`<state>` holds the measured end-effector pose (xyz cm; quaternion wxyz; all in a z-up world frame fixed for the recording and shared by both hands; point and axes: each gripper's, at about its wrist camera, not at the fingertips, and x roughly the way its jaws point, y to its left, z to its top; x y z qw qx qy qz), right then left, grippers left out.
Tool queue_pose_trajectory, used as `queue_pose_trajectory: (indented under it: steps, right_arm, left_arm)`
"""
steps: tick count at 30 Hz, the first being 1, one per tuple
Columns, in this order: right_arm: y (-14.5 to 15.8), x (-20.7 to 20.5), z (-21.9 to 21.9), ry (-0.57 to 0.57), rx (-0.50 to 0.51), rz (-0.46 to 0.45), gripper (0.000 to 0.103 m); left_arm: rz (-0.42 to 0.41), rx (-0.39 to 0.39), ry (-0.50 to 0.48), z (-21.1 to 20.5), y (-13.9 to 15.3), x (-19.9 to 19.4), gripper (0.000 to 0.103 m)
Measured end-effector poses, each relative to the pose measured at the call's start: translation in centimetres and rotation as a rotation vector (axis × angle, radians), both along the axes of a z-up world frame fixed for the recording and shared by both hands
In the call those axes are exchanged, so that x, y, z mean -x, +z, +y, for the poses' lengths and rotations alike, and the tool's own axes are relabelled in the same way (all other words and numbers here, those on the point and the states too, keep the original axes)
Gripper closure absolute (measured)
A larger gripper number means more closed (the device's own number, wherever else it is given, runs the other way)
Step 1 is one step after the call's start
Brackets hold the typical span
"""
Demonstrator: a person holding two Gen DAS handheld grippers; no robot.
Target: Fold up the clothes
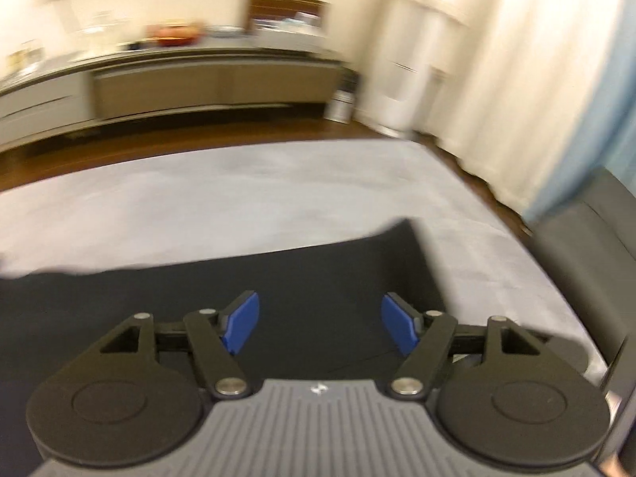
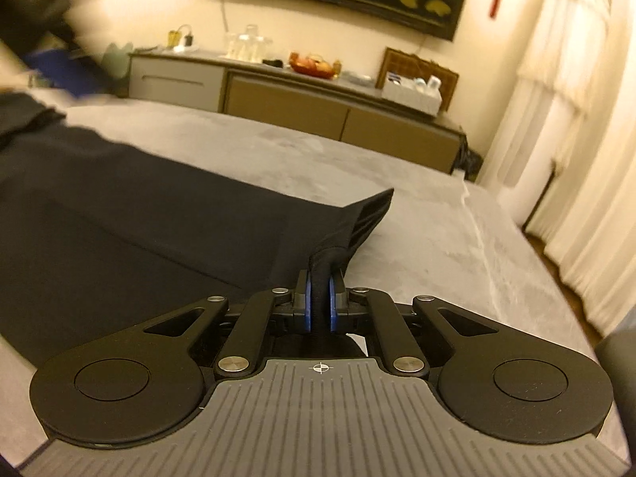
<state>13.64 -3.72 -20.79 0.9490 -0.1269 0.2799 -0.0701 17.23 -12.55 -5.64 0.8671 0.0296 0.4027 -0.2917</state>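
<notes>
Pinching dark garment hem with right claw over grey bed.
Garment is lying spread across the bed, its corner bunched between the right claw's blue pads. Left claw is hovering spread above the garment, nothing between its pads; sideboard is standing beyond the bed.
</notes>
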Motion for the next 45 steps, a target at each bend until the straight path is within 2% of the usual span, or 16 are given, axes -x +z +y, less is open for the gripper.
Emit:
queue_pose_trajectory:
  steps: [4,6,8,9,10,12,13,15,19,22,29,35,37,40,44,45]
  right_arm:
    - [0.1,0.2,0.6,0.024,0.021,-0.005,0.096]
    - [0.3,0.3,0.7,0.037,0.017,-0.012,0.097]
    - [0.4,0.6,0.6,0.05,-0.003,-0.017,0.096]
    - [0.4,0.7,0.6,0.058,-0.018,-0.019,0.096]
    - [0.5,0.9,0.5,0.065,-0.034,-0.021,0.095]
    - [0.7,1.3,0.2,0.09,-0.099,-0.028,0.082]
    - [1.0,1.6,0.0,0.107,-0.139,-0.033,0.065]
    - [2.1,2.4,-0.8,0.143,-0.263,-0.052,0.048]
    - [4.0,3.6,-2.2,0.212,-0.519,-0.074,0.048]
    - [3.4,3.0,-1.7,0.206,-0.576,-0.02,0.05]
    - [-0.1,1.8,2.5,0.203,-0.453,0.151,0.059]
    - [-0.5,1.5,2.6,0.203,-0.355,0.165,0.05]
    - [-0.5,1.7,2.8,0.212,-0.347,0.149,0.08]
    - [0.2,2.5,3.4,0.219,-0.288,0.091,0.097]
    - [0.9,2.7,4.3,0.237,-0.229,0.016,0.098]
    - [1.0,2.9,4.6,0.252,-0.232,0.005,0.098]
  left_arm:
    - [0.036,-0.018,-0.185,-8.1,-2.2,-0.2,0.029]
    - [0.023,-0.11,-0.24,-11.0,-3.8,-0.5,0.03]
    - [-0.003,-0.243,-0.219,-12.6,-5.9,-1.2,0.05]
    - [0.025,-0.258,-0.195,-12.2,-6.6,-2.0,0.079]
    - [0.053,-0.271,-0.171,-11.9,-7.3,-2.8,0.094]
    - [0.053,-0.24,-0.144,-10.3,-7.4,-3.7,0.097]
    - [0.045,-0.22,-0.134,-9.2,-7.1,-3.7,0.097]
    - [0.054,-0.16,-0.087,-5.7,-6.2,-4.6,0.097]
    - [0.097,-0.105,0.006,1.4,-5.8,-6.2,0.097]
    - [0.145,-0.144,0.051,3.8,-8.1,-6.8,0.096]
    - [0.138,-0.169,0.107,5.1,-9.5,-6.4,0.077]
    - [-0.008,-0.206,0.19,7.4,-5.6,-4.0,0.047]
    - [0.0,-0.169,0.141,6.6,-4.5,-3.3,0.033]
    - [0.042,-0.156,0.019,3.3,-4.1,-2.9,0.012]
    - [0.069,-0.243,-0.137,-1.9,-5.9,-3.0,0.014]
    - [0.072,-0.276,-0.164,-3.0,-6.6,-3.1,0.04]
